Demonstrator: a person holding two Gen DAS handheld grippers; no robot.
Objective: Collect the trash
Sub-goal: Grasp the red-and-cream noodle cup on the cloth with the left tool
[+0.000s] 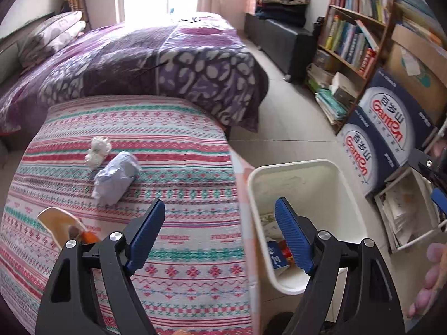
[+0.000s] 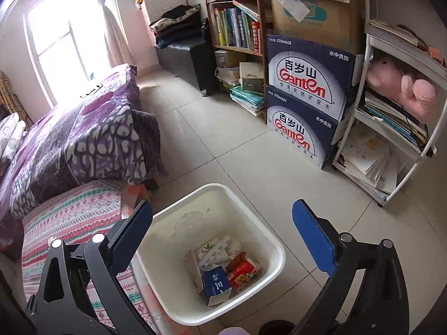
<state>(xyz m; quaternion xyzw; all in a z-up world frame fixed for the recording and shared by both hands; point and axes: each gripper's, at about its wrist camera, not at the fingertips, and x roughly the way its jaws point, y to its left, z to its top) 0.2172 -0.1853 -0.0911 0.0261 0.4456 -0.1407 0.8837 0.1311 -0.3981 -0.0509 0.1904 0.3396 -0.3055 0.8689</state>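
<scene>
A crumpled grey-blue paper wad (image 1: 116, 177) and a white tissue ball (image 1: 97, 148) lie on the striped cloth-covered table (image 1: 181, 167). A cream and orange piece (image 1: 60, 224) lies by my left finger. My left gripper (image 1: 220, 223) is open and empty, above the table's right edge. The white bin (image 1: 304, 178) stands on the floor to the right of the table. In the right wrist view the bin (image 2: 251, 215) holds a blue carton (image 2: 216, 284), a red wrapper (image 2: 243, 273) and white scraps. My right gripper (image 2: 223, 237) is open and empty above the bin.
A bed with a purple quilt (image 1: 156, 58) lies beyond the table. A bookshelf (image 2: 234, 25), stacked blue water cartons (image 2: 304, 100) and a white rack of papers (image 2: 391, 128) line the right wall. Tiled floor (image 2: 223, 139) lies between them.
</scene>
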